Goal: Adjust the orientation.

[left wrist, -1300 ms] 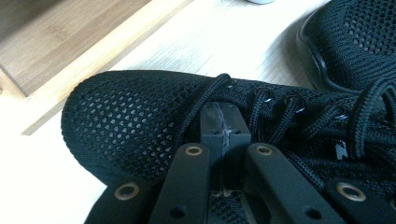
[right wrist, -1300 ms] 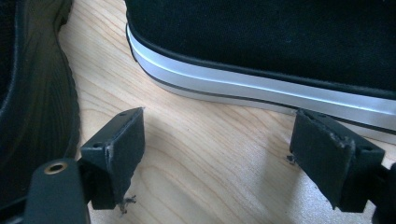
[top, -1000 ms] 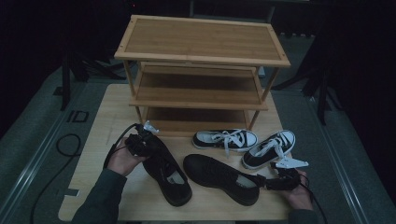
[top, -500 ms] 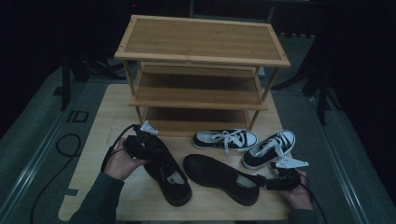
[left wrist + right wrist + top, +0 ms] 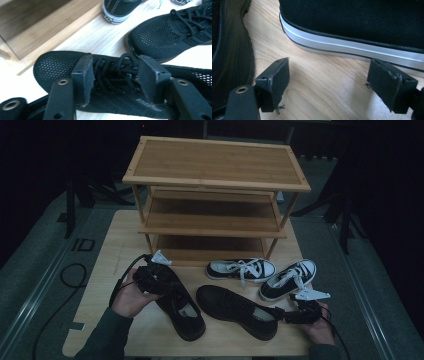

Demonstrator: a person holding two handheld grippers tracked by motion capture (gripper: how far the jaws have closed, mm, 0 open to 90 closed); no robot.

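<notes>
Left gripper (image 5: 115, 75) hovered with jaws spread wide, straddling the laced middle of a black mesh shoe (image 5: 60, 67), pads on either side of the laces, whether touching the mesh could not be told. Held in the left hand (image 5: 131, 295) low over that shoe (image 5: 177, 302), forearm entering from the bottom edge in a dark sleeve. Just beyond the jaws, toe of a second black mesh shoe (image 5: 165, 35), and farther off the heel of a black-and-white sneaker (image 5: 120, 10) beside the base of the wooden rack (image 5: 45, 32).

Right gripper (image 5: 327, 80) likewise spread apart, nothing between the pads but bare tabletop (image 5: 319, 82). Straight ahead of it, the white-striped sole of a sneaker (image 5: 352, 47); at its left pad, the ribbed sole edge of a black shoe (image 5: 234, 55). From the high view, right gripper (image 5: 292, 315) sat at the heel of the second black shoe (image 5: 237, 310), right hand (image 5: 320, 327) low at the table's near edge.

Behind both, 2 sneakers (image 5: 242, 268) (image 5: 288, 280) lay side by side on the table (image 5: 110, 250) before the rack (image 5: 215, 170), its 3 shelves bare.
</notes>
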